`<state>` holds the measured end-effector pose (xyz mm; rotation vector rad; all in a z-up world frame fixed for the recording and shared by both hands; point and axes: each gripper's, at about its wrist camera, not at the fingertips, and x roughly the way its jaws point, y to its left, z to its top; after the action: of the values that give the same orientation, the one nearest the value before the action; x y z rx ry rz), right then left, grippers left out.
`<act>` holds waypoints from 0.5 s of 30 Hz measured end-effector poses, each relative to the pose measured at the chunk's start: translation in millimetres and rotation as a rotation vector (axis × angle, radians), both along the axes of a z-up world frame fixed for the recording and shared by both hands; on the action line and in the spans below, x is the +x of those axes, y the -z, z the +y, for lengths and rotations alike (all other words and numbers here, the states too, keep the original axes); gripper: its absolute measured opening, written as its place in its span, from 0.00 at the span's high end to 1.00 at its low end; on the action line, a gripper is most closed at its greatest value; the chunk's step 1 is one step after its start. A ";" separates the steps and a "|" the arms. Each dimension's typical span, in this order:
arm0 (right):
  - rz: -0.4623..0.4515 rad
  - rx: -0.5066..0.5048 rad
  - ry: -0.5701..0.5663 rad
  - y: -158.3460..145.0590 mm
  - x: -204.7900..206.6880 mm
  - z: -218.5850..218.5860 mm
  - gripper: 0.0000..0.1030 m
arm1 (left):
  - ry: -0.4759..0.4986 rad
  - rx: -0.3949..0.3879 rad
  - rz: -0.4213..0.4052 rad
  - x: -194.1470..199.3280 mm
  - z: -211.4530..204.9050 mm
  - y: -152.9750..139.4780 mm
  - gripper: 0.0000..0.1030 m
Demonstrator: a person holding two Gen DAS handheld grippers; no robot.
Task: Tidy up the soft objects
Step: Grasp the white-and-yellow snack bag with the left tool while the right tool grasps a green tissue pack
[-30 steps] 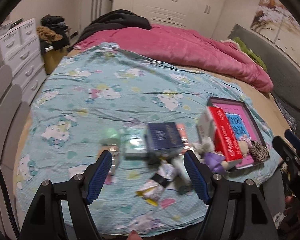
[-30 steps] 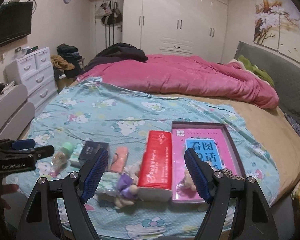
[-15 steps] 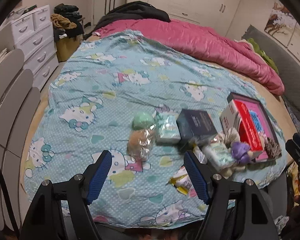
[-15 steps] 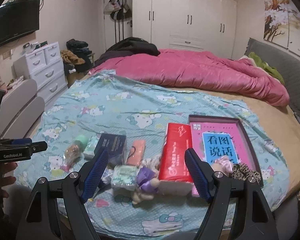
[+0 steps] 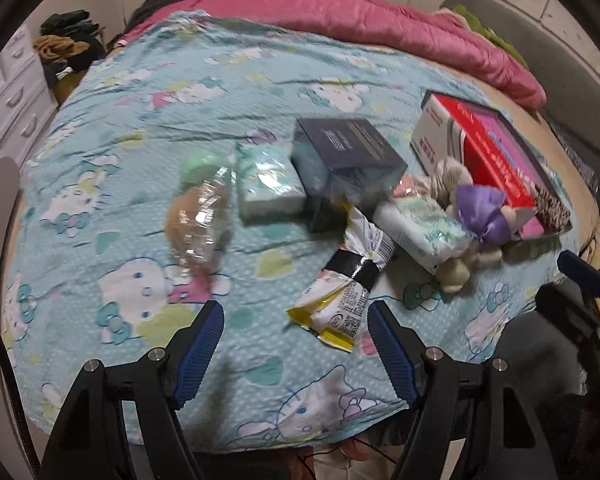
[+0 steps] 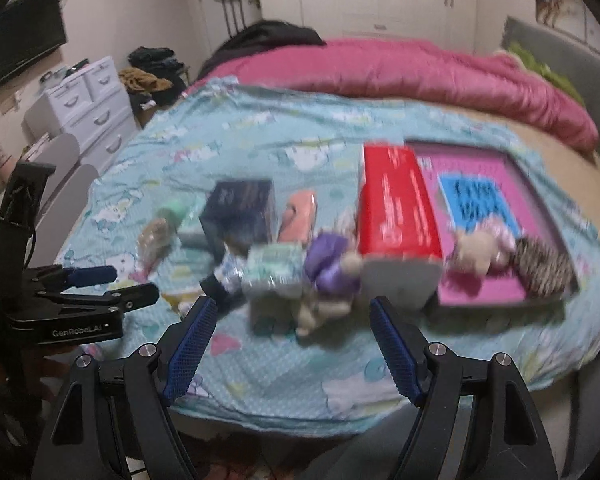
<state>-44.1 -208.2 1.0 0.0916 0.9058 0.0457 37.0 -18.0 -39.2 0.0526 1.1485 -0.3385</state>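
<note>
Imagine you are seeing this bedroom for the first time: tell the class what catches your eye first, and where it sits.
The bright red tissue box stands out, lying along the left edge of the pink picture book near the bed's right side. Left of it, a purple plush toy sits in a jumble of small packets on the cartoon-cat bedsheet. Behind all this, a pink quilt is heaped across the far end of the bed.

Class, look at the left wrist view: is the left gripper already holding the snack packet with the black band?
No: the left gripper is open and empty, with the snack packet lying on the blanket ahead of its fingertips.
</note>
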 end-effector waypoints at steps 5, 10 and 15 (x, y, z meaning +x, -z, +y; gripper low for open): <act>0.045 0.013 0.046 18.2 6.3 -0.7 0.23 | 0.027 0.025 0.027 8.4 -15.2 19.1 0.28; 0.091 0.001 0.061 37.3 19.7 4.3 0.23 | 0.038 0.032 0.039 14.1 -22.2 29.6 0.28; 0.049 0.035 -0.021 35.0 23.3 18.9 0.23 | 0.060 0.025 0.049 21.4 -25.4 37.9 0.28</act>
<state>-20.8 -189.3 -34.0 0.1164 0.9549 0.0789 58.3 -43.4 -77.1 0.1012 1.2014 -0.3799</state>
